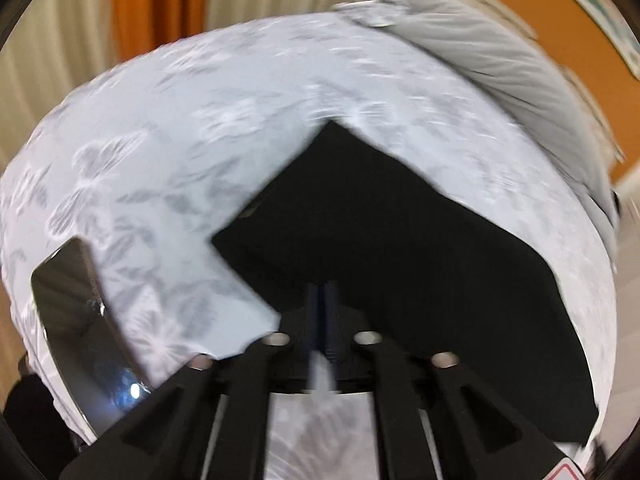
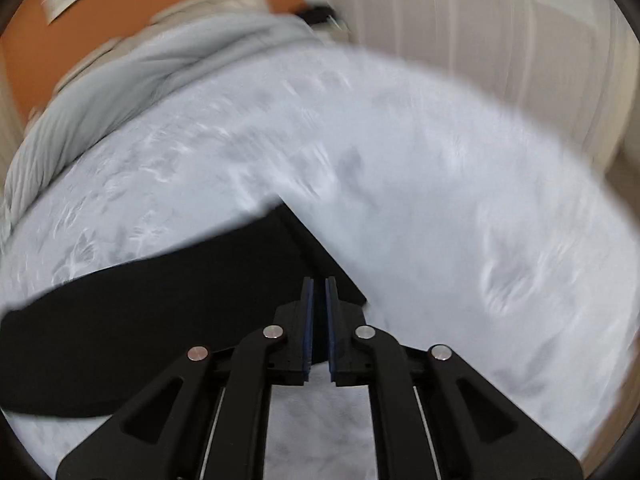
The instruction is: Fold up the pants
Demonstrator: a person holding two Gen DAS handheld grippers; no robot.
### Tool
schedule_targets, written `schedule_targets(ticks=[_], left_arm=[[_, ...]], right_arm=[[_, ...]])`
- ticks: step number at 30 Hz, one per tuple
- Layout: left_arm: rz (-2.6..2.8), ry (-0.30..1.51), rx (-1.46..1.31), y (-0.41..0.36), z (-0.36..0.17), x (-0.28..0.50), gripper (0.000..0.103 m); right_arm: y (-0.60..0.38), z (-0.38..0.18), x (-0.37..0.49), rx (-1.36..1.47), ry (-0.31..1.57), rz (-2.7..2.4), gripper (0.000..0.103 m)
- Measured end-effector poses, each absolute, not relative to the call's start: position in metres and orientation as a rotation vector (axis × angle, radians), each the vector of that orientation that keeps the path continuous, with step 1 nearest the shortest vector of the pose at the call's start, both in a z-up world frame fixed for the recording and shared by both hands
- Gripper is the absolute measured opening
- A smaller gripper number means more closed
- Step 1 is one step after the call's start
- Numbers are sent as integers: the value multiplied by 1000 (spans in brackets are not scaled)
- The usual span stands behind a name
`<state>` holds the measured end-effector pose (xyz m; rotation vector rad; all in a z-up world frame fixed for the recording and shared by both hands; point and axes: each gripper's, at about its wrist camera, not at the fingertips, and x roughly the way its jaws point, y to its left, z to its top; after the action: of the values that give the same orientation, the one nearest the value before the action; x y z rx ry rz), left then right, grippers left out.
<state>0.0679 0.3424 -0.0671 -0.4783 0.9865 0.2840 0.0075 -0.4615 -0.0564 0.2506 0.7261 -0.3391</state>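
The black pants (image 1: 400, 248) lie folded flat on a pale floral bedspread (image 1: 180, 140). In the left wrist view my left gripper (image 1: 324, 292) is over the near edge of the pants, its blue-padded fingers pressed together; I see no cloth between them. In the right wrist view the pants (image 2: 160, 312) stretch from a corner at centre to the left edge. My right gripper (image 2: 319, 286) is above that corner, its fingers a narrow gap apart, with nothing visible between them.
A grey blanket (image 1: 500, 64) is bunched at the head of the bed, also in the right wrist view (image 2: 140, 80). A dark phone or tablet (image 1: 76, 320) lies on the bedspread at left. Orange wall and pale curtains stand behind.
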Motion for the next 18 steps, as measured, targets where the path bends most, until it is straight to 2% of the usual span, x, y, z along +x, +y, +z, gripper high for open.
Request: schedule_targets(ticks=[1,2,4,5,8,10,12,13,16,18], left_arm=[[266,976,-452,330,-61,66,52],[246,967,-434,318,-56,65,71],[176,952,-421,291,-50,63,81],[134,962,-421,279,-51,65,81],[46,1055,-462,256,-71,74,81],[32,1124,-524,250,-90,81,81],[39,1163,-571,250,-103,86,76],[50,1179,-583,250,-109,88,70],[82,1192,-589,250,-117,91,63],[85,1172,-584,250,-114,93,52]], right_arm=[[-447,-48,4,237,703,-280,15],[-426,-38,4,215,691,-215,21],[-366,-25,0,132,666,-67,60],[-339,-23,-1,83,658,-1,65],[-239,-35,-1,-128,677,213,64],[-185,-56,3,-223,723,327,51],[-145,-78,14,-259,789,418,41],[-130,-88,14,-270,812,452,38],[-89,-106,19,-326,840,495,37],[-76,-111,17,-329,846,511,37]])
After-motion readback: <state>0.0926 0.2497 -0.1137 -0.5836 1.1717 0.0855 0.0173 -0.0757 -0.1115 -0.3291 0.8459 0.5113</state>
